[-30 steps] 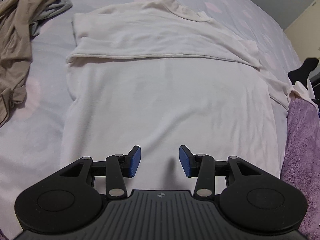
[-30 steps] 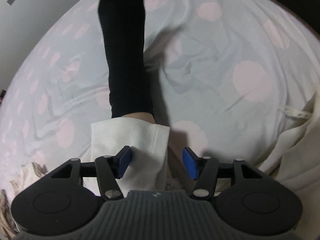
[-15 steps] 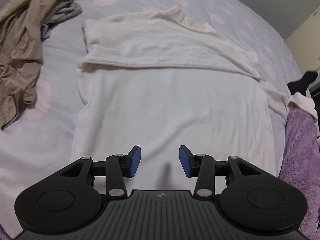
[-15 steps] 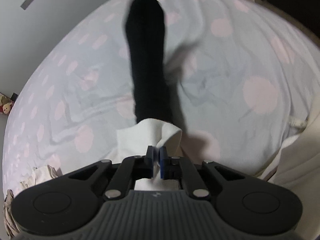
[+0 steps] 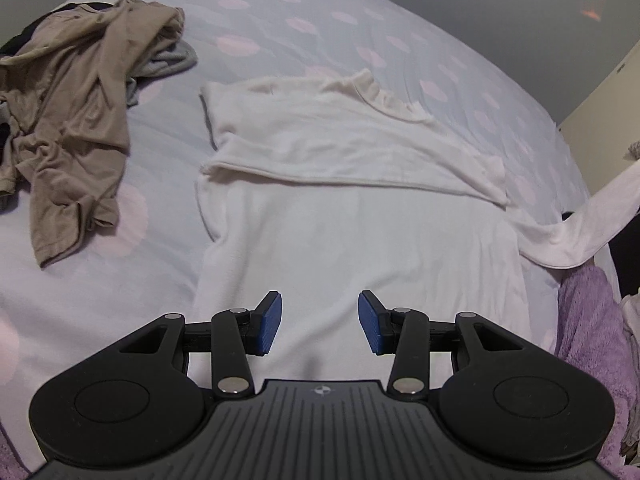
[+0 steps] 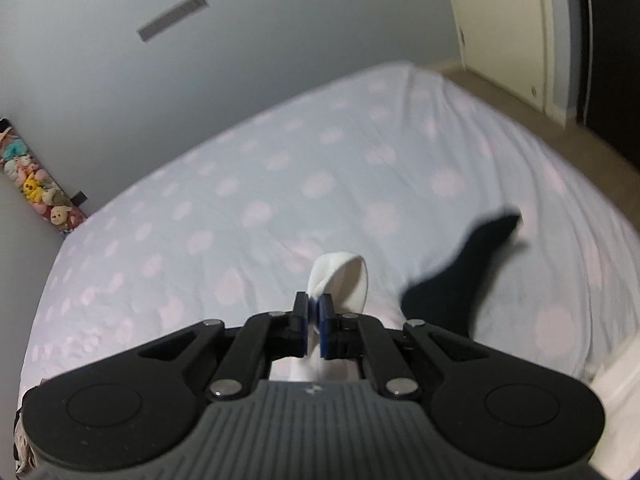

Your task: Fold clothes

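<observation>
Shirt (image 5: 360, 216) half folded: my right tongs (image 6: 314, 328) pinch second sleeve (image 6: 340, 280) lifted off bed (image 6: 280, 184), left tongs (image 5: 319, 322) spread, empty; rest unfolded.

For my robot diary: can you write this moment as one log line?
left claw: open, empty | right claw: shut on white knit shirt's sleeve cuff | sleeve: lifted off spotted bedsheet

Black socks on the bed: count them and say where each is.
1. A black sock lies on the spotted sheet, right of the white sleeve cuff pinched in the right gripper. Others may hide under the clothes.
</observation>
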Tool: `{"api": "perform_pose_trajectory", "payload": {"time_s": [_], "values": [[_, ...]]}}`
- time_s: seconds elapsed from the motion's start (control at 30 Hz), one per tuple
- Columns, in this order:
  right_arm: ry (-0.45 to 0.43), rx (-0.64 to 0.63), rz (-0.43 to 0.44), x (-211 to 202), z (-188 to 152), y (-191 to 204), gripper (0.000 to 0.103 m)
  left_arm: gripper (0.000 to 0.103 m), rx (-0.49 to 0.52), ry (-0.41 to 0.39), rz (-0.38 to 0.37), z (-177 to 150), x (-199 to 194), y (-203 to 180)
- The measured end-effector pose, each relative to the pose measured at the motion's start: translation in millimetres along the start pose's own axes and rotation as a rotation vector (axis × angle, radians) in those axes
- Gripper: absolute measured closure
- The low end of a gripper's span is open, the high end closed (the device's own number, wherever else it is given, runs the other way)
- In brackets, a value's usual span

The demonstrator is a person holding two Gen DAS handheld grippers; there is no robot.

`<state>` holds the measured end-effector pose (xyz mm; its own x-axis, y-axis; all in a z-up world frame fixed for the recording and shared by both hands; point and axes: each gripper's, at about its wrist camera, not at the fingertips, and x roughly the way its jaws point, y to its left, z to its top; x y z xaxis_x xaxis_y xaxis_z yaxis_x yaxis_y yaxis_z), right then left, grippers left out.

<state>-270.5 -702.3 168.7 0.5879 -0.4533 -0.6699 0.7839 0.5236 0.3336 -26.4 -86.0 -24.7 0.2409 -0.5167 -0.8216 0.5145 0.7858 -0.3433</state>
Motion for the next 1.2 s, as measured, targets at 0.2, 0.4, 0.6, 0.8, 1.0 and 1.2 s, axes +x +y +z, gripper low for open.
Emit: {"api": "perform_pose_trajectory", "payload": {"time_s": [0.2,0.4,0.6,0.8,1.0,1.2], "values": [[-0.083,-0.058,0.088,-47.7,31.2,74.4,0.097,0.063,-0.039,-0.034,-0.007,-0.1,-7.4,24.9],[-0.115,-0.194,0.214,-86.3,31.1,176.6,0.097,0.063,-0.006,-0.04,0.013,10.4,-1.5,37.6],[-0.065,-0.337,0.333,-84.4,-9.8,283.1,0.097,0.062,0.083,-0.093,0.014,34.3,0.1,37.8],[0.044,-0.438,0.442,-42.3,-80.0,356.0,0.097,0.048,0.117,-0.2,-0.016,64.5,1.8,44.3],[0.199,-0.558,0.522,20.8,-165.8,410.7,0.097,0.048,0.087,-0.232,-0.058,71.9,24.6,65.6],[0.353,-0.658,0.581,94.9,-249.5,440.3,0.097,0.048,-0.008,-0.184,0.004,76.4,49.1,90.1]]}}
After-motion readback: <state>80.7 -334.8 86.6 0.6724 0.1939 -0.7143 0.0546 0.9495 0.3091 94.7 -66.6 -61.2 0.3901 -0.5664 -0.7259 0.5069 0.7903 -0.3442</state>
